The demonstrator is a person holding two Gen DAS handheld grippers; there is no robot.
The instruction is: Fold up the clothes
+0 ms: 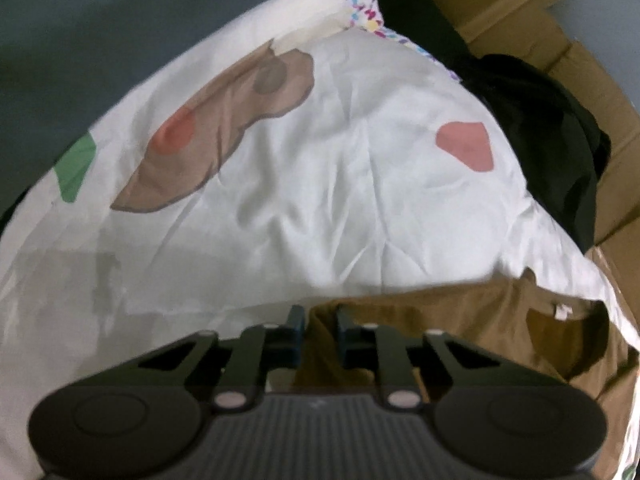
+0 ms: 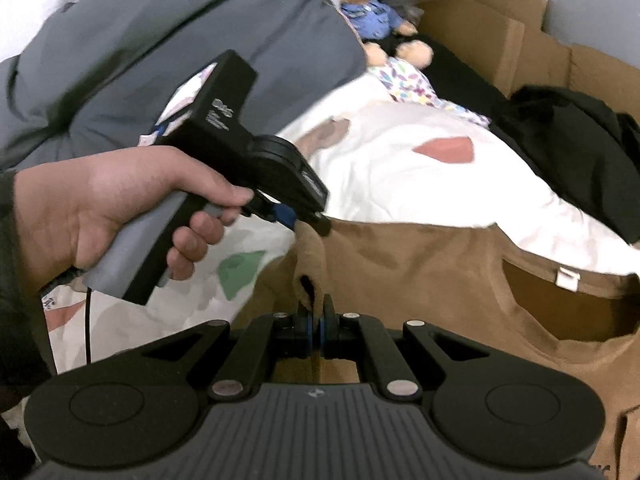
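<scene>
Cloth is pinched between the closed jaws of the right gripper (image 2: 316, 330): a raised ridge of the brown shirt (image 2: 440, 280), seemingly its sleeve edge, is caught there, with the body and open collar spread just beyond and to the right. A thin bite like this can be lost if the ridge is pulled hard, and the fold would then collapse. Beyond those jaws, the left gripper (image 2: 320, 222), held in a person's hand (image 2: 120, 216), is pressed tip-down onto the same edge.

In the left wrist view, the jaws of the left gripper (image 1: 320, 330) are seen narrowed, with a small gap and the shirt's edge (image 1: 400, 320) running into it; whether the pads actually bite the fabric cannot be told. If only the white printed sheet (image 1: 320, 180) underneath is caught, both layers would be dragged together.

Only the right view shows the hand, the grey duvet (image 2: 180, 28) and the teddy bear (image 2: 372, 4) farthest off; only the left view shows its own jaw gap. A black garment (image 2: 580, 140) and cardboard boxes (image 2: 500, 32) are seen in both.
</scene>
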